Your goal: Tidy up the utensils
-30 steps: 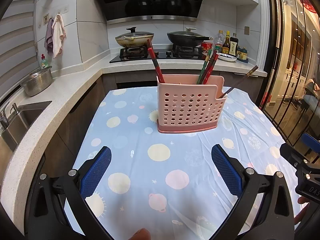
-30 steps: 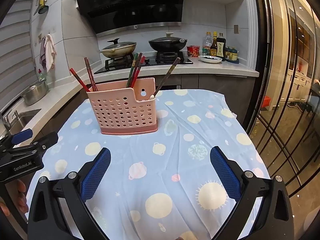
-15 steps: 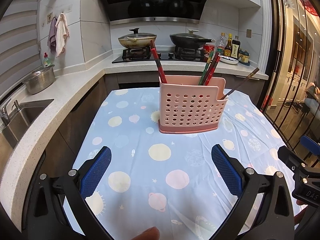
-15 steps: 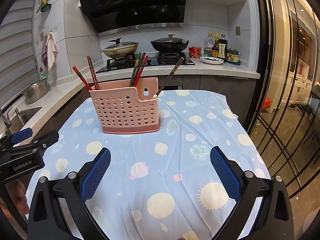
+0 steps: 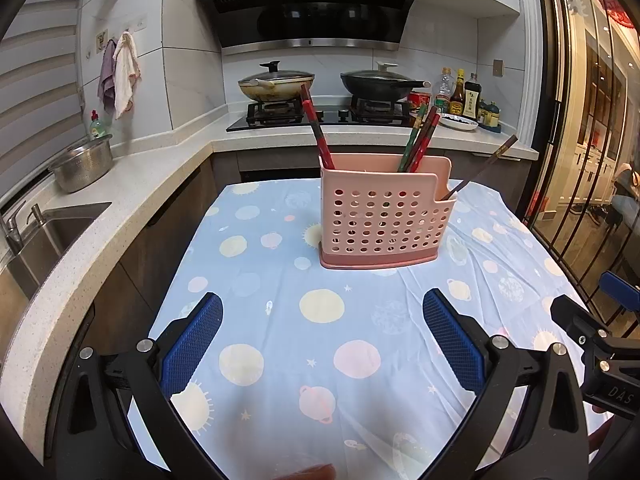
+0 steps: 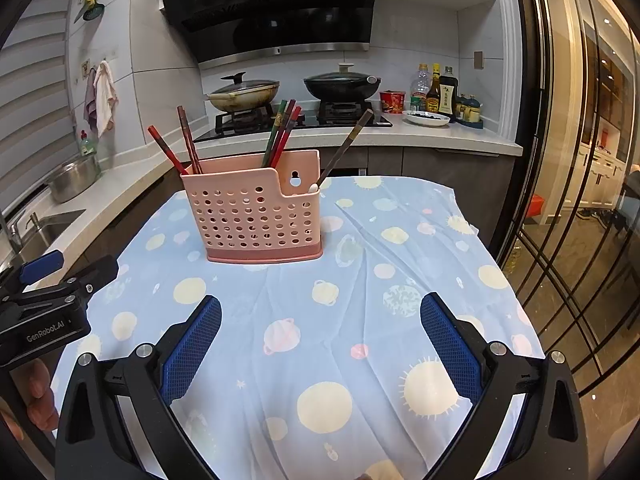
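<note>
Both claws, left [image 5: 322, 336] and right [image 6: 320, 334], gape wide, empty. Chopsticks [image 6: 280, 136] in holder [image 6: 256, 216]: light, stiff, slippery; grip upper shafts.

Both wrist views face stove, sharing utensil holder [image 5: 385, 216], left and right of table

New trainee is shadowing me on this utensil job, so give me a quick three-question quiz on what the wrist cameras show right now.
1. True or false: the left claw is shut on a chopstick.
2. What colour is the utensil holder?
3. The lone dark chopstick leans toward: A) the sink side, B) the glass-door side.

Key: 1 false, both claws, including the right claw, are open and empty; 2 pink; 3 B.
</note>
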`<state>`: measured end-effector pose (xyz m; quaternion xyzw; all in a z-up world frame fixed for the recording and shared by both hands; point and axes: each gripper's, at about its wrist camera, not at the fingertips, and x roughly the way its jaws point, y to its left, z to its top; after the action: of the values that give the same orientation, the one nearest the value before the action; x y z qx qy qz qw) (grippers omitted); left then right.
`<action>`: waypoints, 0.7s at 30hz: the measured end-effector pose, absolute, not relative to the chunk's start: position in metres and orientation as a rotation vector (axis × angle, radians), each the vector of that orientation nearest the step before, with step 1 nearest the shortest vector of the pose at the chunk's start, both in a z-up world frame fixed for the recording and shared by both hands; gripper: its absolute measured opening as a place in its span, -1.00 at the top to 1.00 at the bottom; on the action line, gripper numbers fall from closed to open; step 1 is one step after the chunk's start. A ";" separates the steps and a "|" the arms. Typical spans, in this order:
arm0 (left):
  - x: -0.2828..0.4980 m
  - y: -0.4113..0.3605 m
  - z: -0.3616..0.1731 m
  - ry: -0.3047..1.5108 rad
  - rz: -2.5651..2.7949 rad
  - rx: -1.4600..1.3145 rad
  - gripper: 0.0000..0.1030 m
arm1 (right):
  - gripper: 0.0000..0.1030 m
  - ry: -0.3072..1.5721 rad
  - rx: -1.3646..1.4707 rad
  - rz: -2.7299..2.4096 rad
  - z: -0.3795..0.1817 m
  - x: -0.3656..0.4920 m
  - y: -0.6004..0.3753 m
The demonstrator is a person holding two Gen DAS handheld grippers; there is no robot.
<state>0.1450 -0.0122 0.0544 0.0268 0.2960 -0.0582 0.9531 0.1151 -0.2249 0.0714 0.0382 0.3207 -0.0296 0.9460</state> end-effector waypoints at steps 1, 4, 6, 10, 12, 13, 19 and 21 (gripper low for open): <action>0.145 -0.012 0.054 0.603 -0.119 0.055 -0.86 | -0.87 0.654 0.079 -0.059 0.072 0.115 -0.225; 0.145 -0.011 0.054 0.600 -0.104 0.046 -0.86 | -0.87 0.654 0.082 -0.057 0.071 0.115 -0.225; 0.145 -0.010 0.054 0.600 -0.100 0.042 -0.86 | -0.87 0.652 0.085 -0.059 0.071 0.114 -0.225; 0.146 -0.008 0.053 0.603 -0.099 0.037 -0.86 | -0.86 0.653 0.086 -0.059 0.071 0.114 -0.225; 0.146 -0.008 0.053 0.605 -0.098 0.039 -0.86 | -0.87 0.654 0.087 -0.059 0.070 0.114 -0.225; 0.146 -0.008 0.053 0.606 -0.097 0.039 -0.86 | -0.87 0.655 0.085 -0.059 0.070 0.114 -0.225; 0.147 -0.007 0.052 0.604 -0.093 0.039 -0.86 | -0.87 0.659 0.082 -0.059 0.069 0.115 -0.225; 0.147 -0.007 0.051 0.605 -0.091 0.042 -0.86 | -0.87 0.659 0.083 -0.059 0.069 0.115 -0.225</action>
<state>0.1473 -0.0066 0.0513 0.0205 0.2976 -0.0446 0.9534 0.1152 -0.2252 0.0689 0.0405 0.3235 -0.0288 0.9449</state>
